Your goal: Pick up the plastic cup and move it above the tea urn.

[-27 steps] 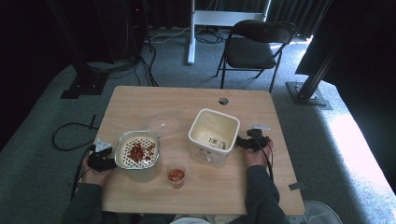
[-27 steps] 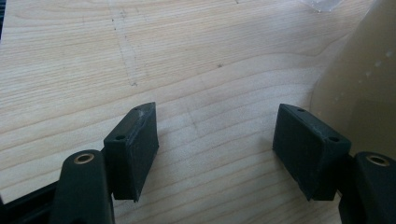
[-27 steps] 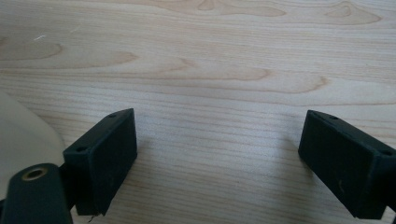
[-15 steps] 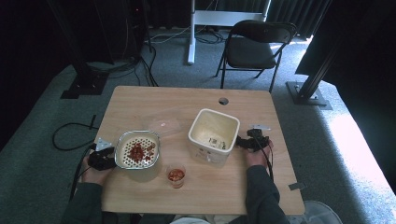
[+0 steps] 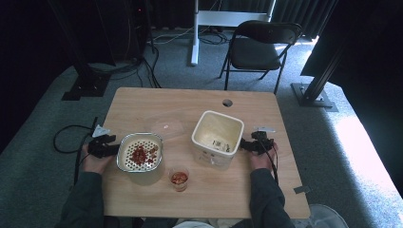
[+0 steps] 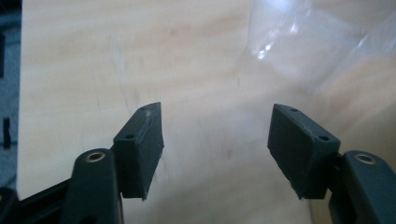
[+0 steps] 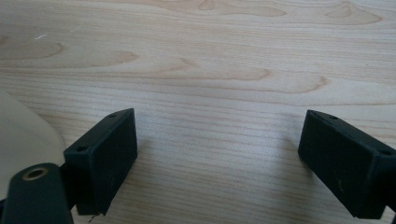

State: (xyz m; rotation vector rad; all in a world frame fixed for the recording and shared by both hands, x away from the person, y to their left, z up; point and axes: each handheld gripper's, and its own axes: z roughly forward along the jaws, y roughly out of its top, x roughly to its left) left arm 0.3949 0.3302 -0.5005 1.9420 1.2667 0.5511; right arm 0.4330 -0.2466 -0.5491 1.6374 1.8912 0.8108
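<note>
Nearest the person, one small clear glass cup of red bits stands on the light wooden table. Either side, forearms rest low: the left gripper, jaws spread and empty, sits just beside the single perforated metal strainer bowl holding red pieces. The right gripper, equally agape, lies beside one cream square plastic tub; one clear plastic lid lies farther back.

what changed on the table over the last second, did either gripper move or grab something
Nothing visibly changed. The left gripper is beside the perforated metal strainer of red pieces and the right gripper beside the cream square plastic bin, as before, both with jaws open and holding nothing. The small glass cup of red pieces and the clear plastic lid lie where they were.
</note>
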